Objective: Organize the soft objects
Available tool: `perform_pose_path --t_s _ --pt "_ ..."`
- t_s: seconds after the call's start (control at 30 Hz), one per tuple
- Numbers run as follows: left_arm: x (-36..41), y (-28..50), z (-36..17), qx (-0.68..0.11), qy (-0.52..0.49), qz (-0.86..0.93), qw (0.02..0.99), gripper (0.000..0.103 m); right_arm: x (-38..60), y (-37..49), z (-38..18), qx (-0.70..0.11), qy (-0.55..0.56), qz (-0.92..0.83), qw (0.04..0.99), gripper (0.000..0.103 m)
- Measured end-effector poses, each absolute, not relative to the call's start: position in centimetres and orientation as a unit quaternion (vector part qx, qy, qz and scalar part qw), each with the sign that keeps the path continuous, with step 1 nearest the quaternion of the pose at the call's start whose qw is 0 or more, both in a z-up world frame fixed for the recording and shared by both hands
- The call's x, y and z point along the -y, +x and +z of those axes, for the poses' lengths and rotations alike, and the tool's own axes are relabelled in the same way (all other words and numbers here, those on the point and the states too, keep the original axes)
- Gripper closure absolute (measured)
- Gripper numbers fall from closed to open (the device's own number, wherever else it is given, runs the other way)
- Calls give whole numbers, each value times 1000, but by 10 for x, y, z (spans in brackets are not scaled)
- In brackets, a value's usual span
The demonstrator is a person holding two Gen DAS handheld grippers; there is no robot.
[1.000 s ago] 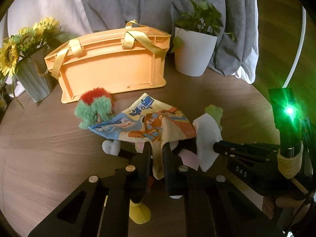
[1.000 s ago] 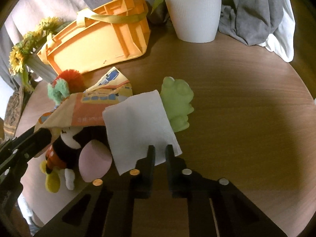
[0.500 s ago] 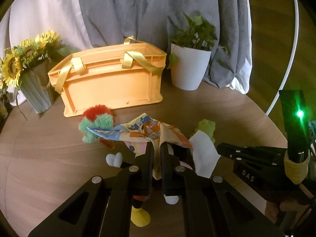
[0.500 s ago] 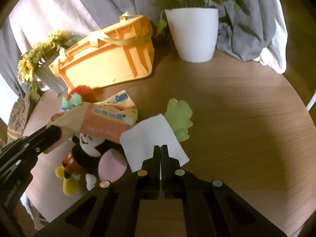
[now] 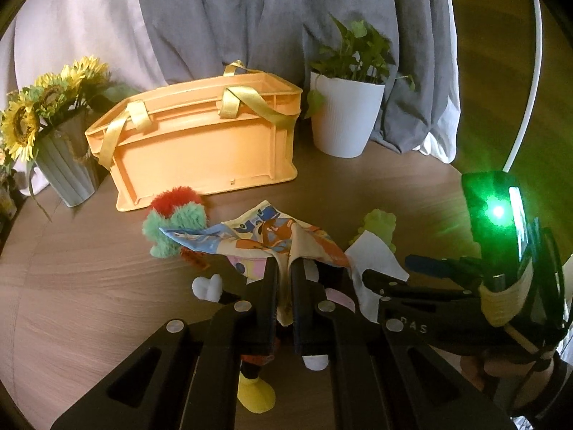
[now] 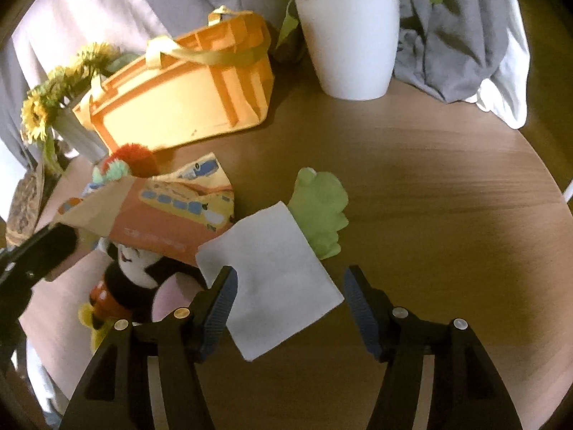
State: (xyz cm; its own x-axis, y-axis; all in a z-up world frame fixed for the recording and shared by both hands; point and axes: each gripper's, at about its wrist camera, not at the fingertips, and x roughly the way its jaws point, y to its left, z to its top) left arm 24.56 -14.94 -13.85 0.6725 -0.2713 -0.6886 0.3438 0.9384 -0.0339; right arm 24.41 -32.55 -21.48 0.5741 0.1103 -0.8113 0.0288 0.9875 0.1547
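Observation:
My left gripper (image 5: 283,279) is shut on a patterned cloth (image 5: 272,240), held up off the round wooden table (image 6: 447,179). Under it lies a black mouse plush (image 6: 136,272). A red and green fuzzy toy (image 5: 175,211) sits in front of the orange basket (image 5: 200,143). My right gripper (image 6: 290,294) is opening. A white cloth (image 6: 279,279) lies between its fingers, but the pads do not press on it. It partly covers a light green plush (image 6: 322,211).
A white pot with a green plant (image 5: 345,118) stands right of the basket, and a vase of sunflowers (image 5: 53,132) to its left. Grey and white curtains (image 5: 232,18) hang behind. The table's right half (image 6: 465,233) is bare wood.
My right gripper, shut on the white cloth's near edge earlier, has spread its jaws wide and let the cloth go. My left gripper still holds the patterned cloth.

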Motion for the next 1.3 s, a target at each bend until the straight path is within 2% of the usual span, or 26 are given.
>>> perform_pose_path --t_s 0.03,0.07,0.1,0.17,0.23,0.37,0.73,0.8,0.83,0.87,0.93,1.3 --pt "149 247 -139 -369 50 -168 913 94 325 246 -217 -463 71 22 883 46" --pt "149 247 -139 -369 49 -168 913 95 324 246 -219 -466 68 21 882 57" --pt "149 248 -139 -369 50 -169 913 95 323 247 -220 -468 66 20 881 62" --pt "150 248 -139 -368 52 -171 912 94 322 247 -223 -471 62 22 879 81" --pt "150 248 -139 -369 51 -173 912 95 321 247 -222 -471 59 25 880 95" --pt "148 249 -136 -367 45 -177 912 95 322 242 -214 -463 65 27 884 100" --pt "143 247 -126 -355 35 -185 916 95 321 231 -184 -435 74 24 897 101" --pt "144 245 -127 -353 43 -183 917 95 324 233 -189 -441 93 26 892 98" --pt "144 245 -127 -353 44 -183 916 95 326 233 -191 -445 97 26 890 89" --pt "144 244 -128 -354 44 -183 916 95 326 234 -194 -446 100 24 889 74" --pt "145 244 -129 -356 46 -182 916 95 325 235 -198 -449 91 23 888 63" --pt "148 248 -138 -368 51 -175 912 95 323 249 -216 -465 76 30 882 63"
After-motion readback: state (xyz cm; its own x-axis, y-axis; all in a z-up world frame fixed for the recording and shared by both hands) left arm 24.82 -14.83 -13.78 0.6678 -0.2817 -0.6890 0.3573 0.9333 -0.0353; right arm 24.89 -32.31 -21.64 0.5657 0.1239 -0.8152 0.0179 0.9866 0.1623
